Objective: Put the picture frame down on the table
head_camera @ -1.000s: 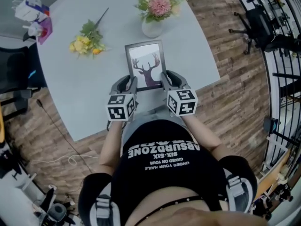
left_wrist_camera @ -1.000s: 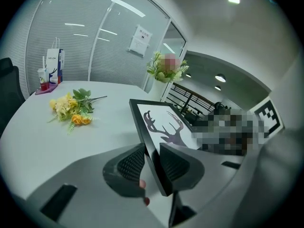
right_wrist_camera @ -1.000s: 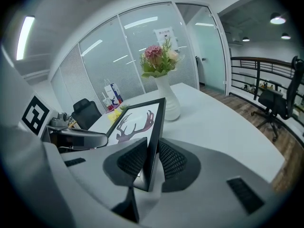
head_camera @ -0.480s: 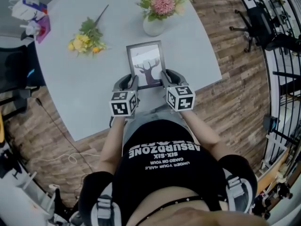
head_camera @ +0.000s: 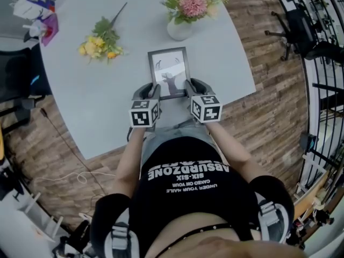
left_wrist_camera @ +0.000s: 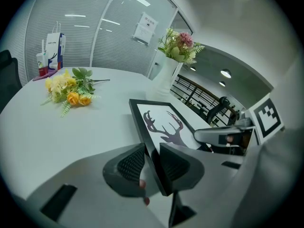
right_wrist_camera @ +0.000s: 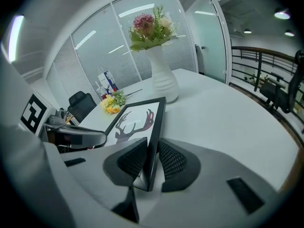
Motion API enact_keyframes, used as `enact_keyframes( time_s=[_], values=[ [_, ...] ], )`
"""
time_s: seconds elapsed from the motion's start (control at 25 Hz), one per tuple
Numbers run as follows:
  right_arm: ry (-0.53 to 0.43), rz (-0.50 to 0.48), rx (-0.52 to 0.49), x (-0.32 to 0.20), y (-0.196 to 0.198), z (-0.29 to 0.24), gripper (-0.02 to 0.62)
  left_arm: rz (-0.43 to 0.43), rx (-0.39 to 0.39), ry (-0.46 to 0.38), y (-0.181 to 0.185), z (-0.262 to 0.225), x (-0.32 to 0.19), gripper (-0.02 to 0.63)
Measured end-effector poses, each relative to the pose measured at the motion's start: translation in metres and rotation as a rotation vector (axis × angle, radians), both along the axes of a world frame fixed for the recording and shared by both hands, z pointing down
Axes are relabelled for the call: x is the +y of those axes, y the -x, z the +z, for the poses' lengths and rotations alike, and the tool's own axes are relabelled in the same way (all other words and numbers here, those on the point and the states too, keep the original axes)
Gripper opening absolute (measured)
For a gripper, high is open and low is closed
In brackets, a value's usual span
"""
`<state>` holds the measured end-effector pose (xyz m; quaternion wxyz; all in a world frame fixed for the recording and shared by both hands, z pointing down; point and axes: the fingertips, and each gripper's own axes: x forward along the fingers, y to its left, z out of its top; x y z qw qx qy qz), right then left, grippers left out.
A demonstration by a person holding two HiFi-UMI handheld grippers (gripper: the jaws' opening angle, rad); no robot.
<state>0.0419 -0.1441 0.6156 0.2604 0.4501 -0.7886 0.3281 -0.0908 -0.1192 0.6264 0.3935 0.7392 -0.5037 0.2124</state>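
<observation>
Blk tee (head_camera: 188, 206) w/ white chest print (head_camera: 185, 174).

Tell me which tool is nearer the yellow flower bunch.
Left. The left tool clamps the picture frame on the side facing the yellow flower bunch; the right tool clamps the opposite edge, farther away.

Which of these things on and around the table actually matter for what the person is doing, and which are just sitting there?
Part of the job: the picture frame, the left claw and right claw clamped on its two side edges, and the table.

Just lying about: vase of flowers, yellow bouquet, paper bag, office chair.
</observation>
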Motion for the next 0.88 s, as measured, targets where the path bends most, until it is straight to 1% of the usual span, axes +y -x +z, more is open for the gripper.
enact_keyframes(
  time_s=[0.88],
  values=[
    [0.065, -0.009, 0.033, 0.003, -0.002, 0.032, 0.087, 0.02, -0.017, 0.07, -0.003, 0.029, 0.003, 0.109]
  ],
)
